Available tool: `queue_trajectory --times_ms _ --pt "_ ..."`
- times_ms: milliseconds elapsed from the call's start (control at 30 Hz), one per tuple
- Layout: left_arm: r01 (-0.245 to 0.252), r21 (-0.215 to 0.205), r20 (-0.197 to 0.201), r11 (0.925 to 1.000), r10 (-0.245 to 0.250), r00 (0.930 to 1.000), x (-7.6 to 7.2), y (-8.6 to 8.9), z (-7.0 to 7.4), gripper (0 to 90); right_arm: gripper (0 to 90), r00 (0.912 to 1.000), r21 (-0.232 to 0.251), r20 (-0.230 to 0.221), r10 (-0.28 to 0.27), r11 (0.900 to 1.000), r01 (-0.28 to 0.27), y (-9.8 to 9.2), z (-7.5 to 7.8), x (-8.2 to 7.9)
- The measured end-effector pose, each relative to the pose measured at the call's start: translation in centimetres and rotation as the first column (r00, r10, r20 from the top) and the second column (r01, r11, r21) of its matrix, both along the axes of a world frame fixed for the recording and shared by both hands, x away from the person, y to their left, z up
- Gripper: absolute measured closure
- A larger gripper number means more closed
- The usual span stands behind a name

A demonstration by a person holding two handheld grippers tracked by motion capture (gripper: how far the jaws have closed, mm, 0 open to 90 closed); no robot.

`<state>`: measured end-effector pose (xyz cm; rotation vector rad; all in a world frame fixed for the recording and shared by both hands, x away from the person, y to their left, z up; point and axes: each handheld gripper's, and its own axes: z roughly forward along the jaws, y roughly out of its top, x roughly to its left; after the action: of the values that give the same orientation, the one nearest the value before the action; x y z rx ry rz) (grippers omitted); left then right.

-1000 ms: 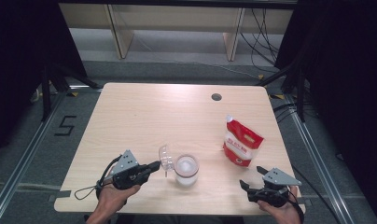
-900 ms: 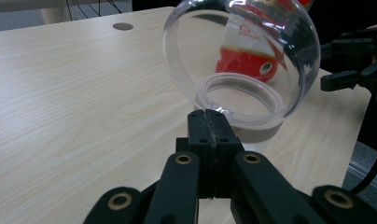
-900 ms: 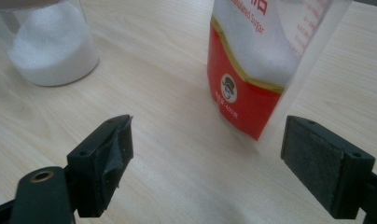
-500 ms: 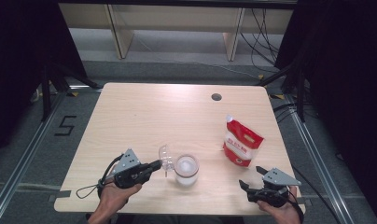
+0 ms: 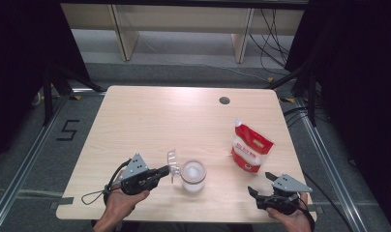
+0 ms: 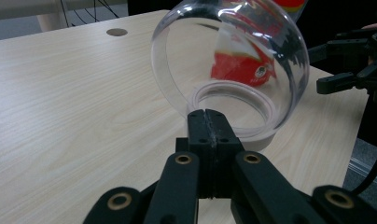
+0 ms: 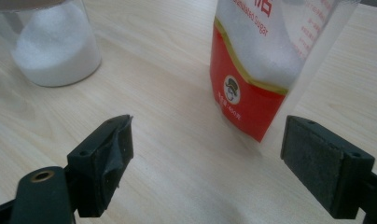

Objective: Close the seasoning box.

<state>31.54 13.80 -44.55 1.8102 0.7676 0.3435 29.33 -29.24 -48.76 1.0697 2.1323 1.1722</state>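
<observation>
A glass jar (image 5: 193, 176) of white granules stands open near the surface's (image 5: 150, 121) front edge, its clear hinged lid (image 5: 172, 161) tipped upright. The left hand-held gripper (image 5: 160, 171) is clamped shut at the lid's edge; the right hand-held gripper (image 5: 261, 184) waits with jaws apart before the red sugar pouch (image 5: 250, 147). Nothing has shifted over the past second (a pause, seemingly, before pouring).

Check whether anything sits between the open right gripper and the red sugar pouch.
Nothing visible does. The right gripper has its jaws spread wide, with bare table leading to the sugar pouch. The jar of white grains stands off to the side.
</observation>
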Motion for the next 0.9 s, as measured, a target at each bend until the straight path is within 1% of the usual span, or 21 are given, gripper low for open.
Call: queue_trajectory --times_ms 33,67,100,167,200,333,367,400,433,467,500,533,567,600,700,767,800,900 --pt "0.004 -0.005 0.000 1.0000 -0.004 1.0000 0.0 0.0 0.0 89.3 17.6 1.0000 0.003 -0.009 0.000 1.000 0.000 0.0 0.0 0.0" --pt "0.004 0.000 -0.002 1.0000 -0.004 1.0000 0.0 0.0 0.0 89.2 17.6 1.0000 -0.004 0.000 -0.001 1.000 0.001 0.0 0.0 0.0" --pt "0.007 -0.006 -0.001 1.0000 -0.007 1.0000 0.1 -0.1 0.0 89.2 17.6 1.0000 -0.004 -0.001 -0.001 1.000 0.001 0.0 0.0 0.0" --pt "0.002 0.000 -0.006 1.0000 -0.002 1.0000 0.0 -0.2 0.0 89.1 17.6 0.9999 0.001 -0.017 -0.003 1.000 0.003 0.1 0.0 -0.1" --pt "0.007 0.006 -0.002 1.0000 -0.007 1.0000 0.1 -0.2 0.0 89.1 17.6 1.0000 -0.010 -0.003 0.004 1.000 -0.004 0.0 0.0 0.0" --pt "0.017 0.001 -0.002 0.9999 -0.017 0.9999 0.1 -0.5 0.0 89.0 17.6 1.0000 -0.010 -0.002 0.006 1.000 -0.006 0.0 0.0 0.0" --pt "0.017 0.000 -0.001 0.9999 -0.017 0.9999 0.1 -0.6 0.0 88.8 17.7 1.0000 -0.010 -0.003 0.006 1.000 -0.006 0.0 0.0 0.0" --pt "0.016 0.007 -0.002 0.9998 -0.016 0.9999 0.1 -0.6 0.0 88.7 17.6 1.0000 -0.010 -0.002 0.007 1.000 -0.007 0.0 0.0 0.0" --pt "0.021 0.011 -0.002 0.9997 -0.021 0.9998 0.1 -0.7 0.0 88.6 17.6 0.9998 -0.001 -0.018 0.006 1.000 -0.006 0.1 0.0 0.0" --pt "0.027 0.005 -0.004 0.9996 -0.027 0.9996 0.2 -0.8 0.0 88.5 17.6 1.0000 -0.007 -0.002 0.007 1.000 -0.007 0.0 0.0 0.0" --pt "0.033 0.003 0.000 0.9995 -0.033 0.9995 0.2 -0.9 0.0 88.4 17.6 0.9998 -0.002 -0.018 0.007 1.000 -0.007 0.1 0.0 0.0" --pt "0.029 0.014 -0.004 0.9995 -0.028 0.9996 0.1 -1.0 0.0 88.3 17.6 0.9997 0.005 -0.022 0.009 1.000 -0.009 0.1 -0.1 0.0" --pt "0.036 0.017 0.001 0.9992 -0.036 0.9994 0.2 -1.0 0.0 88.2 17.6 0.9998 0.005 -0.017 0.013 1.000 -0.012 0.1 -0.1 0.0" --pt "0.034 0.010 -0.002 0.9994 -0.034 0.9994 0.2 -1.1 0.0 88.2 17.6 0.9998 0.001 -0.016 0.013 1.000 -0.013 0.1 -0.1 0.0" --pt "0.036 0.014 -0.002 0.9993 -0.036 0.9993 0.2 -1.2 0.1 88.0 17.6 0.9999 -0.007 -0.008 0.010 1.000 -0.010 0.0 -0.1 0.1" --pt "0.036 0.010 -0.003 0.9993 -0.036 0.9993 0.3 -1.3 0.1 87.6 17.6 1.0000 -0.003 -0.005 0.008 1.000 -0.008 0.1 -0.1 0.1" --pt "0.040 -0.001 -0.005 0.9992 -0.040 0.9992 0.3 -1.4 0.1 87.3 17.6 1.0000 -0.001 -0.008 0.006 1.000 -0.006 0.1 -0.1 0.1" --pt "0.040 -0.011 -0.022 0.9991 -0.041 0.9989 0.3 -1.4 0.1 83.8 17.7 0.9999 0.000 -0.008 0.007 1.000 -0.007 0.1 -0.1 0.1"
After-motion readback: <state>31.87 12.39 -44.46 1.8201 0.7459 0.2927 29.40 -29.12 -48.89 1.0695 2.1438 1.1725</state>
